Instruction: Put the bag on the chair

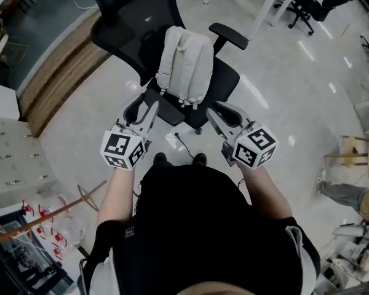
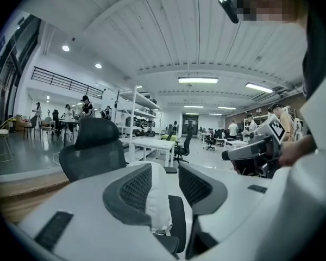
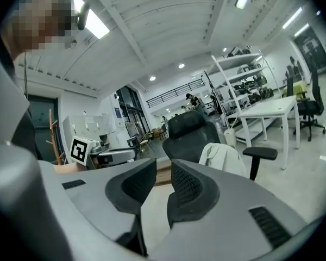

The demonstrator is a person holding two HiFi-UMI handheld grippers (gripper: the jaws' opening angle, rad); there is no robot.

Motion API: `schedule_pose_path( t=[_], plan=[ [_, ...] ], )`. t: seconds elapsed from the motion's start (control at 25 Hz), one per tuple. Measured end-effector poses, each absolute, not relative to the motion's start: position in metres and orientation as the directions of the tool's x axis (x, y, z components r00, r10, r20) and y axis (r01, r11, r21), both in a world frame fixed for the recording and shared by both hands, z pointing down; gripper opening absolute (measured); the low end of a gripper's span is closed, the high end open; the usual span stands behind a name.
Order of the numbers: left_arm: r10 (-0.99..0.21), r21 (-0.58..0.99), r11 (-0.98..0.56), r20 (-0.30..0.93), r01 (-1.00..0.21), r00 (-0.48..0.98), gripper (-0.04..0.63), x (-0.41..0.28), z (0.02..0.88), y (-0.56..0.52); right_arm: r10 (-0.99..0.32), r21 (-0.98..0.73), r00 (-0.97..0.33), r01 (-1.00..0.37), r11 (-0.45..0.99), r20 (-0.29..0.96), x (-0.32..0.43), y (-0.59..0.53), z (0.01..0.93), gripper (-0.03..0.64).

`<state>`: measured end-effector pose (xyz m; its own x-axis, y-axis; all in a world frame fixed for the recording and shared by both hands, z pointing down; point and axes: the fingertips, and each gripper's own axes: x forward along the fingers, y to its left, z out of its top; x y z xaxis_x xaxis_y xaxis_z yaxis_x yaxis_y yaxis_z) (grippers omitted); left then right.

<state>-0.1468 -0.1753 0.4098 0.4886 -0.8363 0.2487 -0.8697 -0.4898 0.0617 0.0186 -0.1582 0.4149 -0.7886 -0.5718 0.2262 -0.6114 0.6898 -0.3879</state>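
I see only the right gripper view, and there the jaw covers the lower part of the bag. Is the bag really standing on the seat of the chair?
Observer: Yes. The head view shows the backpack upright on the seat of the office chair, leaning on the backrest.
Operator: Does the left gripper hold something? I see only its body.
Observer: No. The left gripper has its jaws apart and holds nothing; it is clear of the backpack and the chair.
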Motion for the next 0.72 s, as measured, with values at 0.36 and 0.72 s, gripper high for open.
schedule_pose_path(
  t=[0.36, 0.72],
  plan=[
    [-0.785, 0.077, -0.585, 0.196, -0.808, 0.587, 0.150, -0.189, 0.376, -0.150, -0.677, -0.218, -0.701, -0.713, 0.667, 0.222, -0.039, -0.137, 0.373, 0.049],
    [-0.755, 0.043, -0.636, 0.173, -0.771, 0.633, 0.110, -0.264, 0.364, -0.112, -0.732, -0.199, -0.655, -0.755, 0.625, 0.190, -0.139, -0.089, 0.357, 0.034]
  ],
)
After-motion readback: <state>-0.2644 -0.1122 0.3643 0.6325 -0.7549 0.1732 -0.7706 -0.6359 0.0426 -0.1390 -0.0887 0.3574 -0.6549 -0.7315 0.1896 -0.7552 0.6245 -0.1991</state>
